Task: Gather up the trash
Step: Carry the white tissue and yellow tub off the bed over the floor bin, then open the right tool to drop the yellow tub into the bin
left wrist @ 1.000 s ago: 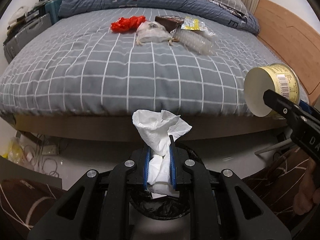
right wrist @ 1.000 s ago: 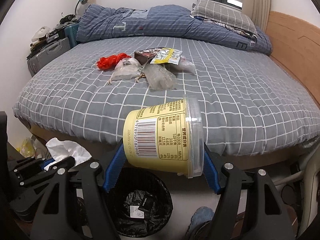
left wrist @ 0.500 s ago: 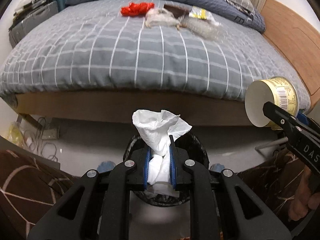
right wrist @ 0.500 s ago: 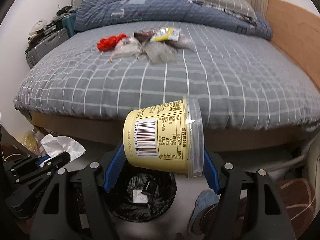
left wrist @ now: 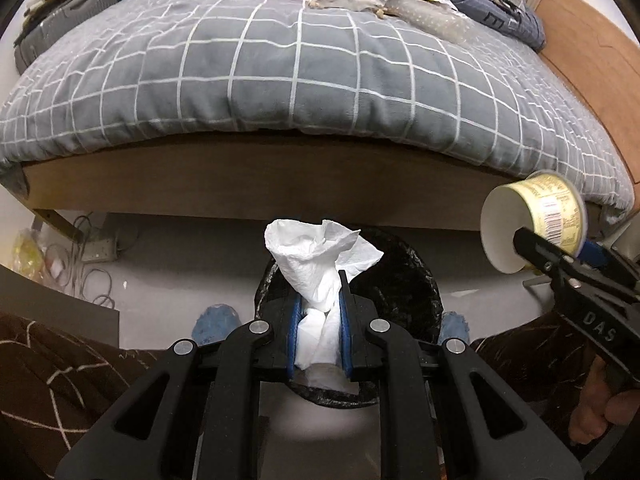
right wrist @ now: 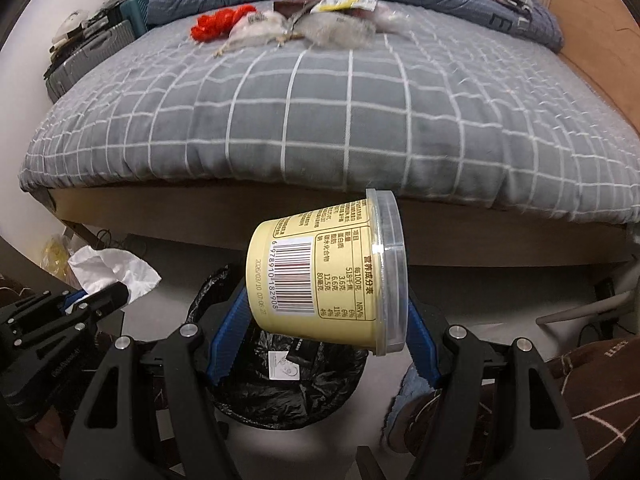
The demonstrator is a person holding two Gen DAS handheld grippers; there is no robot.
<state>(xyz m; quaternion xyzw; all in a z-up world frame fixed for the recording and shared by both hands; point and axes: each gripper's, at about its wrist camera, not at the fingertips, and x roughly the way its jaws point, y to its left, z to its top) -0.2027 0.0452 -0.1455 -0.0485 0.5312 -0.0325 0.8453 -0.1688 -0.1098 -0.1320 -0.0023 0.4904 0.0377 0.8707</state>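
The left gripper (left wrist: 320,312) has its jaws pinching a crumpled white tissue (left wrist: 316,252) above a black-lined bin (left wrist: 404,280). The right gripper (right wrist: 320,320) clamps a yellow tub (right wrist: 320,276) sideways above the bin, beside the bed (right wrist: 320,128).

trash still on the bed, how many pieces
About 5, bunched at the far end of the bed: a red bag, a clear bag, a dark packet, a yellow wrapper, crumpled clear plastic. The overlap may hide more.
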